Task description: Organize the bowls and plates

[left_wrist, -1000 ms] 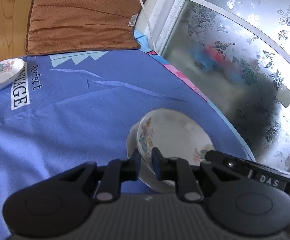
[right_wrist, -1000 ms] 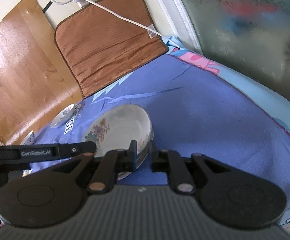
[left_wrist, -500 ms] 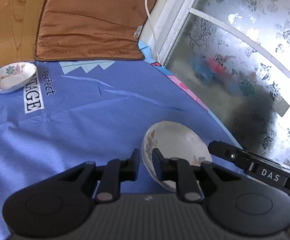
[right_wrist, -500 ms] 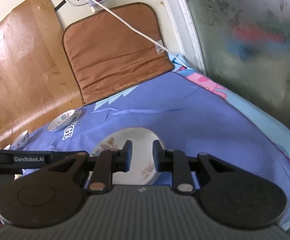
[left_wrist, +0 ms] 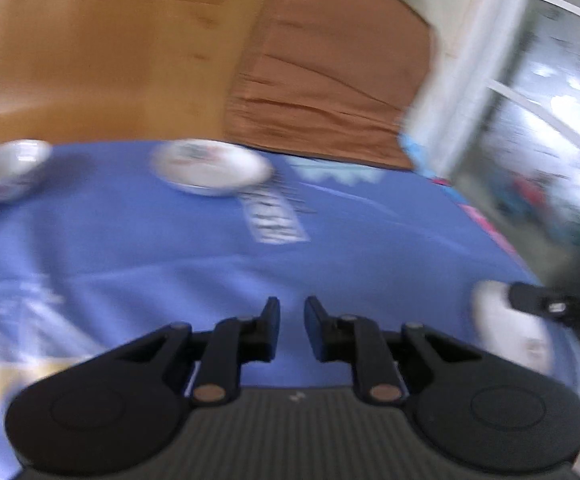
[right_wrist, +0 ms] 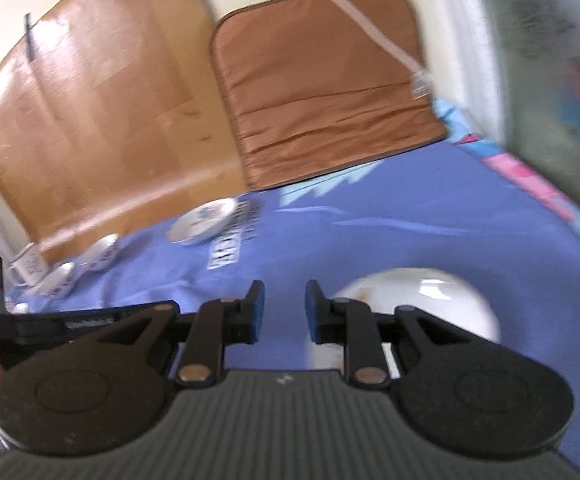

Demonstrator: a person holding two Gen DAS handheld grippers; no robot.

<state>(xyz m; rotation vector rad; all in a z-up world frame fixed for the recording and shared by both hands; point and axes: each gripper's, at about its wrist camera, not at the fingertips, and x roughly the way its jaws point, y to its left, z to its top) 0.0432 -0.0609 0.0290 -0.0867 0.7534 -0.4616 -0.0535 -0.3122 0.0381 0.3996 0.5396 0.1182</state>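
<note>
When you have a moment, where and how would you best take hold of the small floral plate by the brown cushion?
Probably by its near rim. The small floral plate lies flat and shallow on the blue cloth, so a claw pinching across the raised edge from the open near side should work; the cushion crowds the far side.

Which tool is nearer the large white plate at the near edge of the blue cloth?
Right. The right tool sits just left of the white plate, close beside its rim; the left tool is farther left, over bare blue cloth.
</note>
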